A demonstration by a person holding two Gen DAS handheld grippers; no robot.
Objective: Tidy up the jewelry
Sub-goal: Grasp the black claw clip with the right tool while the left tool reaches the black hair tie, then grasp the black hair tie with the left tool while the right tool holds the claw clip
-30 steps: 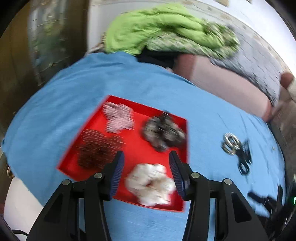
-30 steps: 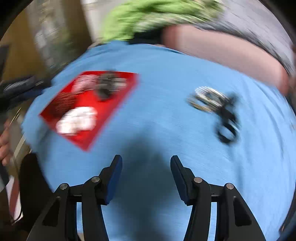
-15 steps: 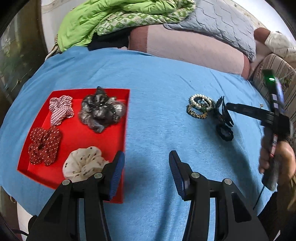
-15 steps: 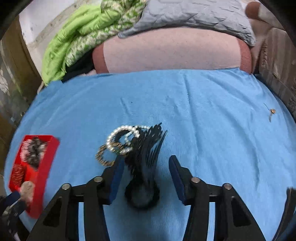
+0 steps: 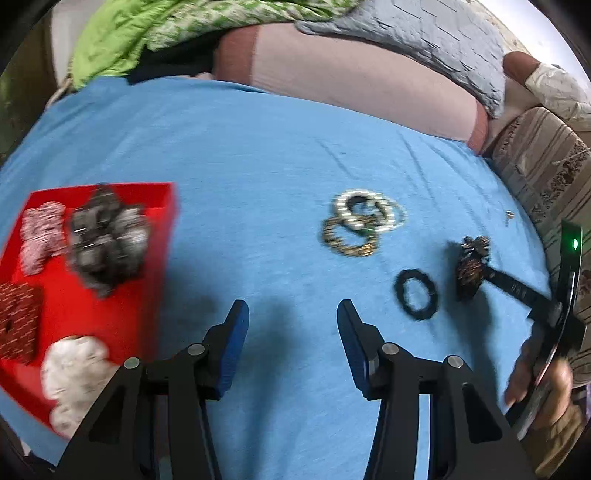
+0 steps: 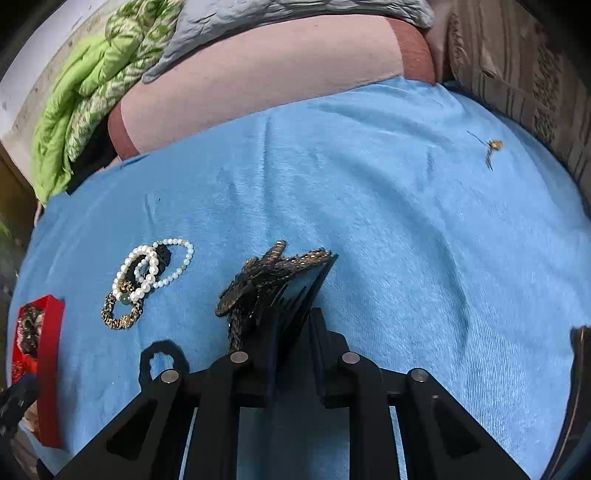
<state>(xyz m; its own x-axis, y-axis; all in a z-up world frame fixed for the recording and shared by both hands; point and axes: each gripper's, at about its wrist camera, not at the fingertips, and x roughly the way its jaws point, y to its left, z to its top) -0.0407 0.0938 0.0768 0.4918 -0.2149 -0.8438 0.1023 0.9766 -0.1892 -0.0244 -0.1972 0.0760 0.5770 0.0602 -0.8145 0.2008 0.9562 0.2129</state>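
Observation:
My right gripper [image 6: 291, 328] is shut on a black glittery hair claw clip [image 6: 273, 284], lifted just above the blue cloth; it also shows in the left wrist view [image 5: 471, 267]. A black hair tie [image 5: 417, 293] lies beside it on the cloth [image 5: 258, 147]. A pile of pearl and gold bracelets [image 5: 360, 221] lies further back, and shows left of the clip in the right wrist view [image 6: 146, 280]. A red tray [image 5: 147, 273] at the left holds several scrunchies. My left gripper [image 5: 291, 332] is open and empty over bare cloth between tray and bracelets.
A pink bolster [image 5: 351, 77], a grey quilt and green bedding [image 5: 147, 22] lie behind the cloth. A patterned sofa arm [image 5: 546, 166] stands at the right. A small gold earring [image 6: 493, 146] lies on the cloth at far right.
My right gripper has closed on the claw clip and lifted it off the black hair tie. My left gripper has shifted right, away from the tray.

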